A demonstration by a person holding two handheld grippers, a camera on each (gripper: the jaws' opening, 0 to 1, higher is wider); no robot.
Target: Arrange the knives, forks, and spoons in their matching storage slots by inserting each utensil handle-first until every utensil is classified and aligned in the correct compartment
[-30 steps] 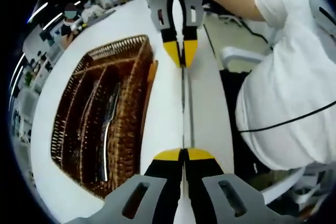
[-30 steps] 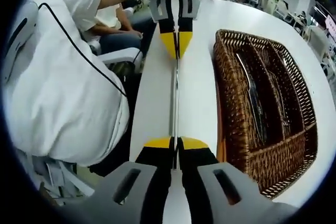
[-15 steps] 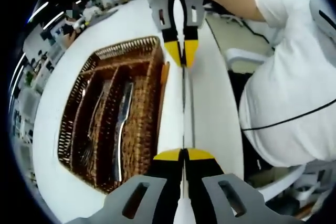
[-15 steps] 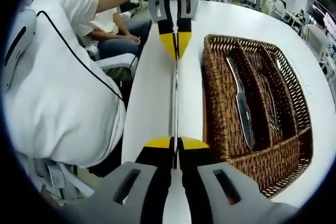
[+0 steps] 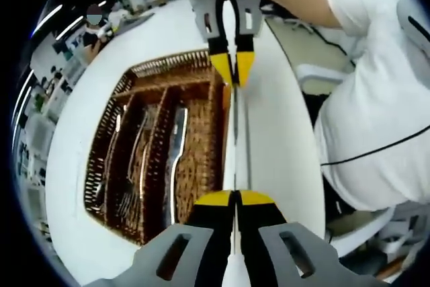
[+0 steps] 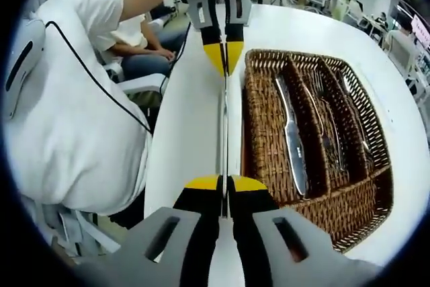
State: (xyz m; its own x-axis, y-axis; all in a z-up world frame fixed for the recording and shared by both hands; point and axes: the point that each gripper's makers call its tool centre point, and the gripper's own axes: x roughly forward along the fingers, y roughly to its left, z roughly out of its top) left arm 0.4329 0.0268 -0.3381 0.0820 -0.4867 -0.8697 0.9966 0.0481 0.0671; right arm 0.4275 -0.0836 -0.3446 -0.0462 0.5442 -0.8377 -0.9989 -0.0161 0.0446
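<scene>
While both grippers, left [image 5: 234,198] and right [image 6: 224,182], pinch 1 utensil [image 6: 224,132] end-to-end, basket [image 6: 265,146] sits beside.

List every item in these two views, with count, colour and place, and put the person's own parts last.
Table: one, white, under everything.
Basket: one, brown wicker, divided into long slots, on the table beside the held utensil.
Knife: one, silver, in the basket slot nearest the grippers.
Other cutlery: silver, in the further slots; count unclear.
Held utensil: one, thin, silver, spanning both grippers; type unclear.
Left gripper: yellow-tipped jaws shut on one end.
Right gripper: yellow-tipped jaws shut on the other end.
Person's shirt: white, beside the table.
</scene>
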